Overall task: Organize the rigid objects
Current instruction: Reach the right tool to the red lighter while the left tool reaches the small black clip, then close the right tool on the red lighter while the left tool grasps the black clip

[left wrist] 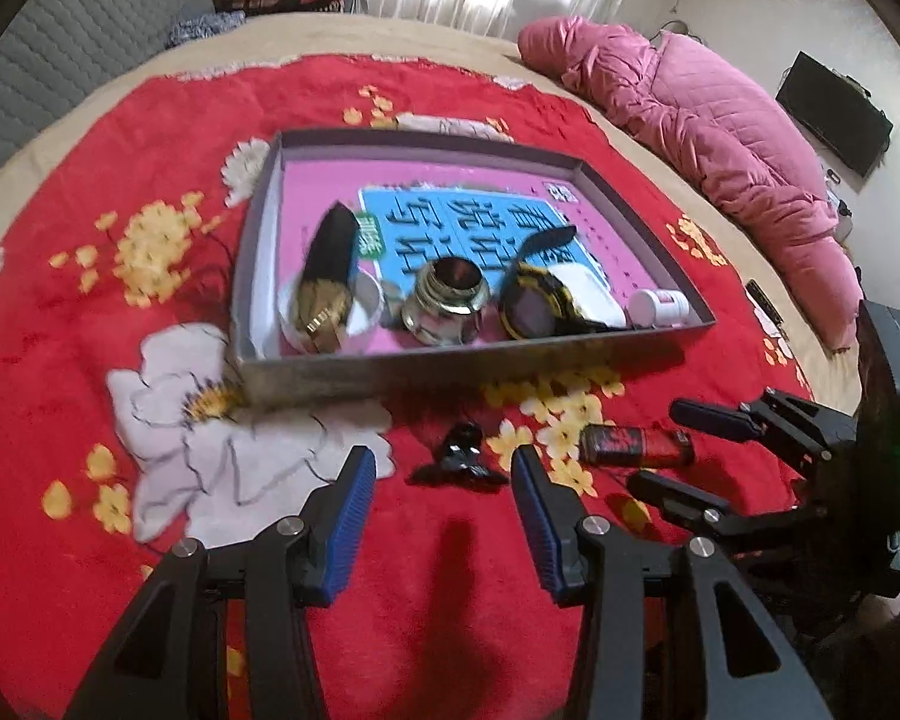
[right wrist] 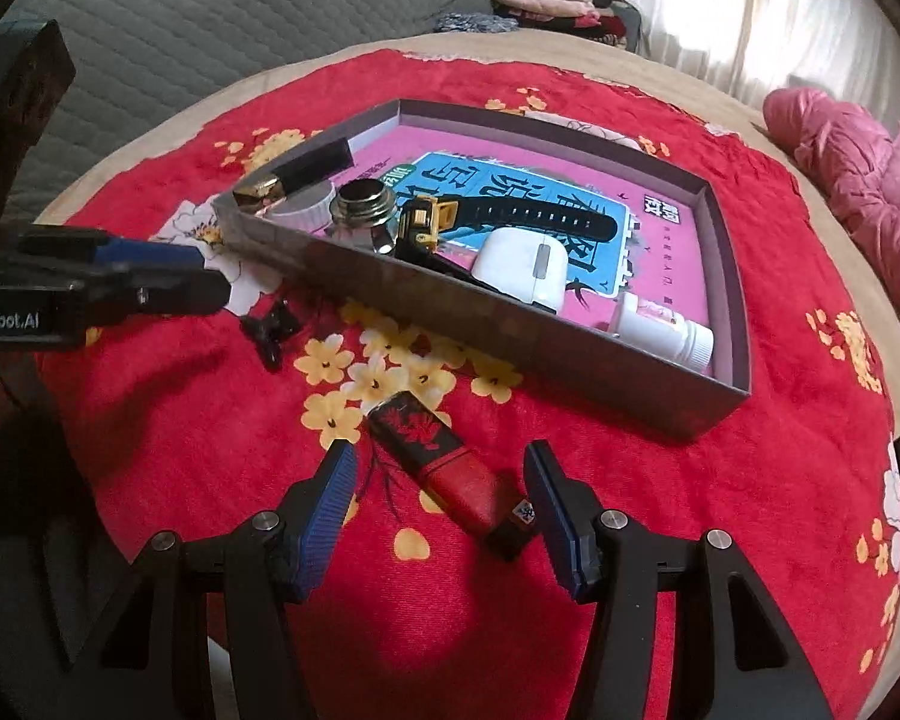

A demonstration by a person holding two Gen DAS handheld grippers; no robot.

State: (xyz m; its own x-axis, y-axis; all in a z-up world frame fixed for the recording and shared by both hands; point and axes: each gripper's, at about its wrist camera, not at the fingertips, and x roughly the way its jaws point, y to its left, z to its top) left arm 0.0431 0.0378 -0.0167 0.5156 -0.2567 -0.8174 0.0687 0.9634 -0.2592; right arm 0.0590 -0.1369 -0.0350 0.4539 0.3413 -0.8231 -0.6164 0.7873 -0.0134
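Rigid objects split into two groups: sorted items inside the grey tray point(left wrist: 450, 360) and two strays on the red floral blanket point(left wrist: 150, 138) in front of it.

Tray contents, near wall, L to R in left wrist view: black-and-gold tube point(left wrist: 327, 276) lying over a white cap point(left wrist: 369, 306), metal jar point(left wrist: 447, 297), black-and-yellow watch point(left wrist: 531, 300), white case point(left wrist: 588, 294), white bottle point(left wrist: 660, 306). All rest on a pink-and-blue book lining the tray floor. Items sit packed along one wall, prob. to leave the far half free for more.

Strays: small black clip point(left wrist: 459, 459) and red-and-black lighter point(left wrist: 636, 444), both just outside the near wall, apart from each other.

Left gripper point(left wrist: 444, 468): released, jaws apart, nothing clamped. Clip lies just ahead of the tips, roughly centred in the gap; approach looks set up for a straddle grasp.

Right gripper point(right wrist: 438, 480): released, jaws apart. Lighter point(right wrist: 444, 468) lies diagonally betw. the fingers; no pad visibly presses on it. Judgement: diagonal lie means pads would meet it obliquely; may rotate on closing.

View differences:
- Left wrist view shows the right gripper from the side, w/ the lighter at its tips, and the watch face; a pink quilt lies beyond.
- Right wrist view shows the lighter's printed pattern and dark end cap, the watch strap point(right wrist: 540, 219) laid out full length, plus the left gripper point(right wrist: 210, 282) side-on above the clip point(right wrist: 270, 330). Contact there cannot be told.
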